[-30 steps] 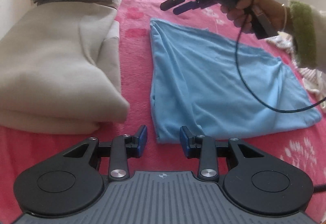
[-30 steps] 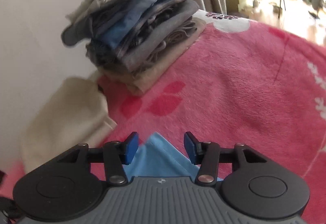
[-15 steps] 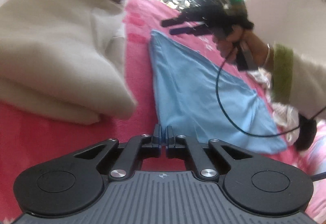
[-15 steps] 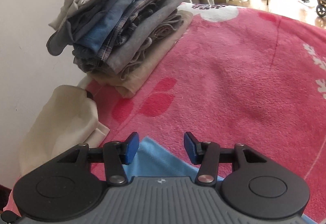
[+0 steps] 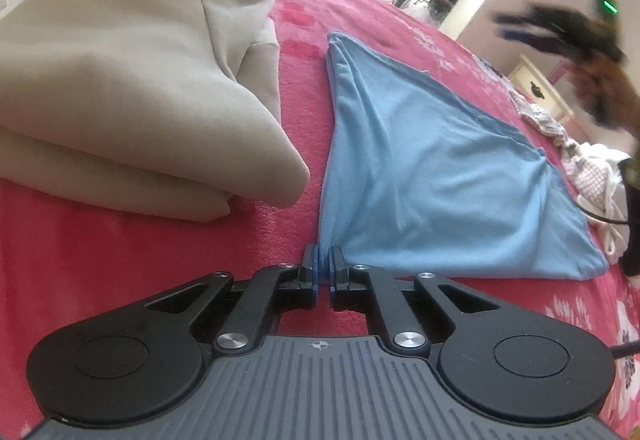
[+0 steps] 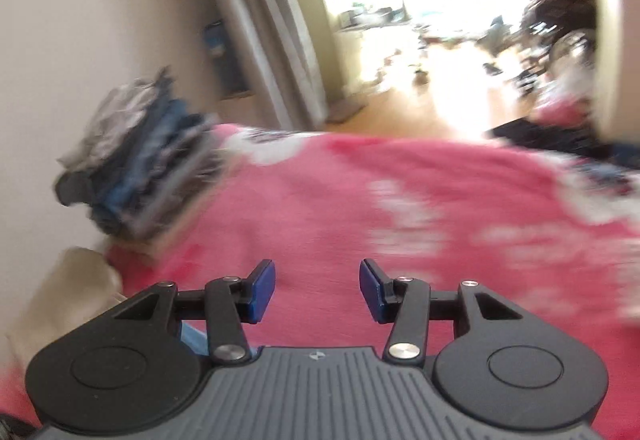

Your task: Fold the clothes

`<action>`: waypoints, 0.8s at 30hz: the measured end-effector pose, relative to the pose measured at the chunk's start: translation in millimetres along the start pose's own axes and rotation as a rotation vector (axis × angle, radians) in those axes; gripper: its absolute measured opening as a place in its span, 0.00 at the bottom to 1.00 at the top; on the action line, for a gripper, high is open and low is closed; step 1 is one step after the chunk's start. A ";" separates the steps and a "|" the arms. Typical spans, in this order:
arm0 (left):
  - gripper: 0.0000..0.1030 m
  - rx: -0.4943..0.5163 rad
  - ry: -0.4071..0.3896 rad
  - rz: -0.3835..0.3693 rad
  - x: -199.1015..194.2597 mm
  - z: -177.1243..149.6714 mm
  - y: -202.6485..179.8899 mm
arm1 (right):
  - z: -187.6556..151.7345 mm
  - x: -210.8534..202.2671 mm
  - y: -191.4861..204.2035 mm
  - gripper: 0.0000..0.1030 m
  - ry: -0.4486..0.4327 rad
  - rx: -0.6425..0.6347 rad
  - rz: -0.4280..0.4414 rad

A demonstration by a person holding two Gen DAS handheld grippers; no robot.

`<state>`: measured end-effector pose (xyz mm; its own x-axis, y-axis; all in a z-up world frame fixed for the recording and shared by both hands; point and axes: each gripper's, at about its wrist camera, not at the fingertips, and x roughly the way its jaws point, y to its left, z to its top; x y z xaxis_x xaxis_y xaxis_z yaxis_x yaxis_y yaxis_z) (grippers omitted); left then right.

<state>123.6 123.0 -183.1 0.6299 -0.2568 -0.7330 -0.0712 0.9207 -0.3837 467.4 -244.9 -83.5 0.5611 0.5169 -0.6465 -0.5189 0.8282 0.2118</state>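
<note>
- The blue cloth (image 5: 432,176) is spread flat on the pink floral blanket (image 5: 112,240) in the left wrist view, its folded long edge running from the near corner at 6 o'clock up towards 12 o'clock, with the body fanned out towards 3 o'clock
- A folded beige garment (image 5: 132,88) is seen just beside the cloth at 9 to 10 o'clock, apart from it by a strip of blanket; patterned fabric (image 5: 580,168) is heaped at 3 o'clock past the cloth's far edge
- A stack of folded clothes (image 6: 140,160), blurred, is seen at 10 o'clock in the right wrist view, against the wall
- The left gripper (image 5: 323,272) is clamped on the near corner of the blue cloth, pads pressed together with fabric pinched between
- The right gripper (image 6: 317,290) is held above the blanket with its blue pads (image 6: 262,290) set wide apart and nothing between them
</note>
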 end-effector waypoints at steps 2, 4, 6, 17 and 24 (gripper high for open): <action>0.07 0.006 0.002 0.013 1.2 0.9 -1.5 | -13.2 -23.1 -17.9 0.48 0.047 -0.072 -0.038; 0.07 0.014 0.003 0.029 1.2 0.7 -3.5 | -29.4 -30.8 -20.6 0.43 0.091 -0.148 -0.053; 0.07 0.024 0.001 0.042 1.5 0.1 -5.9 | -45.4 -29.4 -13.8 0.41 0.115 -0.223 -0.034; 0.07 0.072 -0.013 0.111 2.6 -3.0 -18.3 | -99.5 50.2 67.6 0.37 0.207 -0.672 0.048; 0.08 0.071 -0.024 0.100 2.3 -5.2 -16.4 | -107.6 69.5 70.3 0.37 0.280 -0.739 0.024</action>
<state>122.2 105.8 -181.4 0.6407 -0.1568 -0.7516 -0.0799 0.9600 -0.2684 400.5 -174.1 -192.4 0.4119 0.3774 -0.8294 -0.8779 0.4084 -0.2502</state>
